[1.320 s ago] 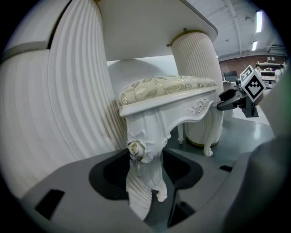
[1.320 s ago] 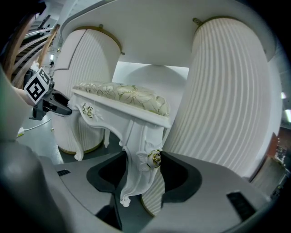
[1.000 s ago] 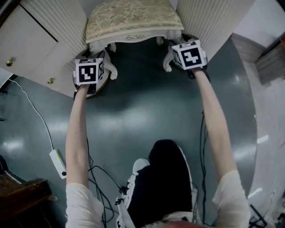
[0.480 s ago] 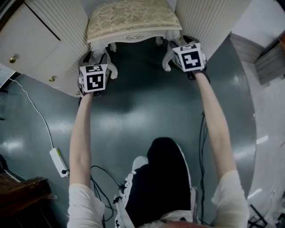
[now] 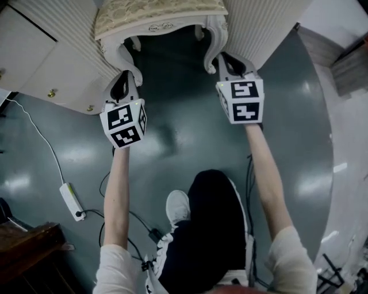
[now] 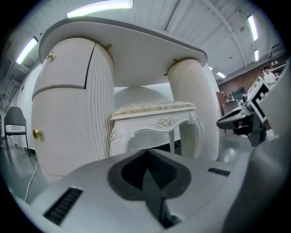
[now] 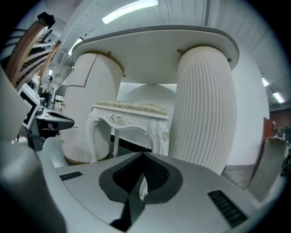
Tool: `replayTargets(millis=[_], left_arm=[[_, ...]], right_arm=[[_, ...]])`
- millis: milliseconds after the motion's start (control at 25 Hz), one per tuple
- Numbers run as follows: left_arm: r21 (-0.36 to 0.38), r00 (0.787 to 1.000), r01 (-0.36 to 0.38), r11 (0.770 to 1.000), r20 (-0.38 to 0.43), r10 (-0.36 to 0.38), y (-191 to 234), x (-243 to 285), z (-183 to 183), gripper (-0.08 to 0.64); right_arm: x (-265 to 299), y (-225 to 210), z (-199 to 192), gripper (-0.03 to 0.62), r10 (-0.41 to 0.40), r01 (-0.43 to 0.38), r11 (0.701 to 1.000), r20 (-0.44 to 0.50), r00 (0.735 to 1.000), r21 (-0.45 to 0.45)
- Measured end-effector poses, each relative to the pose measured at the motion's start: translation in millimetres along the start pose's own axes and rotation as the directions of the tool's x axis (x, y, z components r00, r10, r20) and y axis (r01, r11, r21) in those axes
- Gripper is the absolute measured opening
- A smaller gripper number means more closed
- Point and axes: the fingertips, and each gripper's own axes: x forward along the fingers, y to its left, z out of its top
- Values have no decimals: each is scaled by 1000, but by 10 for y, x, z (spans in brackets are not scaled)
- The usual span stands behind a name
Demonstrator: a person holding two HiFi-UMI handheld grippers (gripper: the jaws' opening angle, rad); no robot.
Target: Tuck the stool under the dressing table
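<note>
- Both forearms reach straight out toward 12 o'clock in the head view, roughly parallel, with white sleeves at the elbows.
- The left gripper [image 5: 123,80] sits at 11 o'clock, near the foot of the stool's left front leg. The right gripper [image 5: 225,60] sits at 1 o'clock, near the right front leg.
- Both grippers point nearly level, and their black-and-white marker cubes face up toward the camera.
- The left gripper view shows the left gripper's fingers [image 6: 146,152] having just closed. The dark ribbed pads meet and nothing is held.
- The right gripper's fingers [image 7: 142,157] have likewise just closed and hold nothing; the stool stands beyond their tips.
- The stool [image 5: 155,14] is at 12 o'clock, standing in the gap between the two pedestals under the tabletop, with its front legs at the mouth of the gap.
- It has a cream brocade cushion on a white carved frame with scrollwork and curved cabriole legs.
- The dressing table [image 6: 122,50] is white, with a smooth rounded top, two fluted oval pedestals and small brass knobs.
- The floor [image 5: 172,138] is glossy grey-green and reflects the ceiling lights.
</note>
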Motion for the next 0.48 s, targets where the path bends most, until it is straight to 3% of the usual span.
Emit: replayTargets(millis=[160, 360, 480], left_arm=[[-35, 1000, 11, 999, 3, -11, -223, -117, -337, 5], [-41, 996, 32, 999, -79, -36, -289, -157, -862, 5], [-67, 993, 23, 997, -115, -31, -187, -146, -867, 3]], right_arm=[[-40, 251, -393, 3, 37, -36, 999, -19, 999, 19], [28, 539, -774, 3, 96, -96, 995, -100, 990, 10], [45, 569, -786, 2, 97, -94, 995, -145, 985, 25]])
